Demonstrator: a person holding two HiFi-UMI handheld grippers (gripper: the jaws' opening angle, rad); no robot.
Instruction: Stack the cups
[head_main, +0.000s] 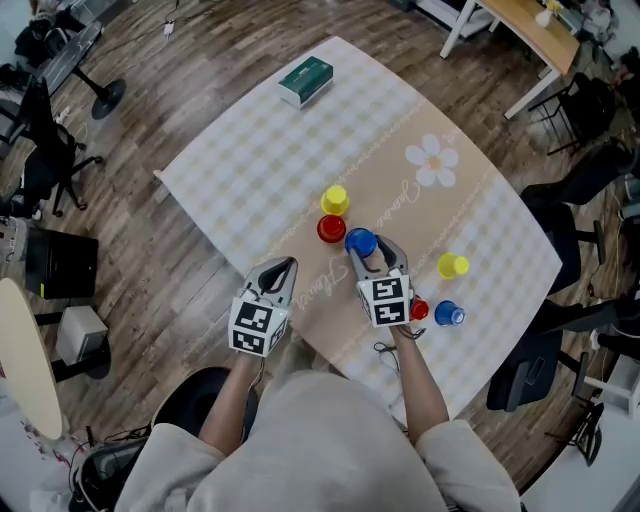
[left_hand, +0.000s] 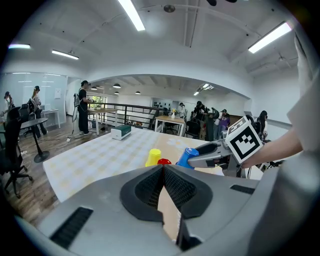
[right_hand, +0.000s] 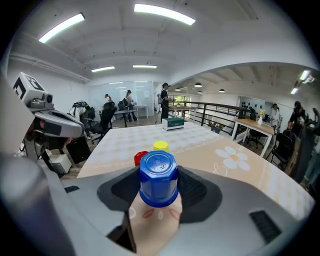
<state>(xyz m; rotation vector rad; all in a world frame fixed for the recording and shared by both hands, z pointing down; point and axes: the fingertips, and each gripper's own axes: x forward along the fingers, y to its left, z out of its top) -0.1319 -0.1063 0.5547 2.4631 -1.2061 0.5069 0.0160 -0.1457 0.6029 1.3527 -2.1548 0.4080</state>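
My right gripper is shut on an upside-down blue cup, held just right of a red cup. Behind the red cup stands a yellow cup; both are upside down on the checked tablecloth. My left gripper hovers over the table's near edge, shut with nothing in it. To the right lie another yellow cup, a small red cup and a blue cup.
A green box sits at the table's far corner. Office chairs stand on the wooden floor to the left and right, and a desk stands at the back right. People stand in the background of both gripper views.
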